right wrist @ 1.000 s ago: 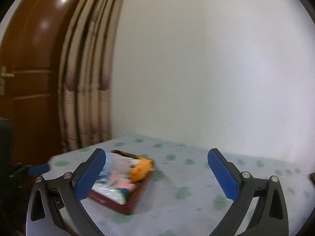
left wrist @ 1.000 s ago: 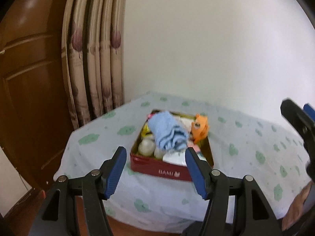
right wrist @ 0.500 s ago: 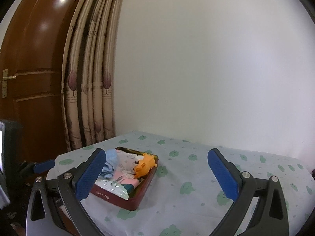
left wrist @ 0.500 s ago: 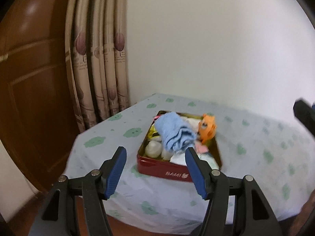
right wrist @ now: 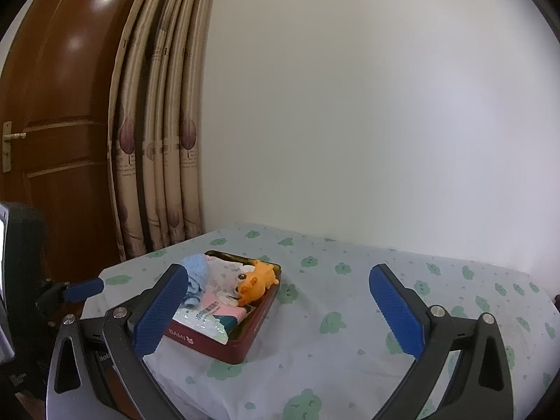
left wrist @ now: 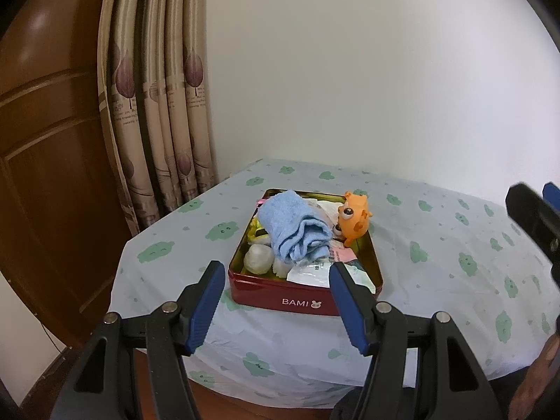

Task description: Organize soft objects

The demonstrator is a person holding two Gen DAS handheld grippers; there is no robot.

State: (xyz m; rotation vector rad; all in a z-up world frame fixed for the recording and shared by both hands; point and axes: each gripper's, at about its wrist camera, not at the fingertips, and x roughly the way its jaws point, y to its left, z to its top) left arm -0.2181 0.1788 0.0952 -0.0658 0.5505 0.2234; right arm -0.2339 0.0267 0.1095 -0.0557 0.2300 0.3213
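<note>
Left wrist: towel [left wrist: 295, 231] (blue) in tin [left wrist: 304, 302]

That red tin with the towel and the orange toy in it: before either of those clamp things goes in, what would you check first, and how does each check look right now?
1. Left gripper jaws wide apart and holding nothing: ok.
2. Right gripper jaws wide apart and holding nothing: ok.
3. Blue towel lies on top of the pile in the red tin, nothing over it: ok.
4. Orange toy leans at the tin's far right rim, exposed: ok.
5. Tin sits flat on the tablecloth, away from the edge: ok.
6. What lies under the towel: cannot tell.
</note>
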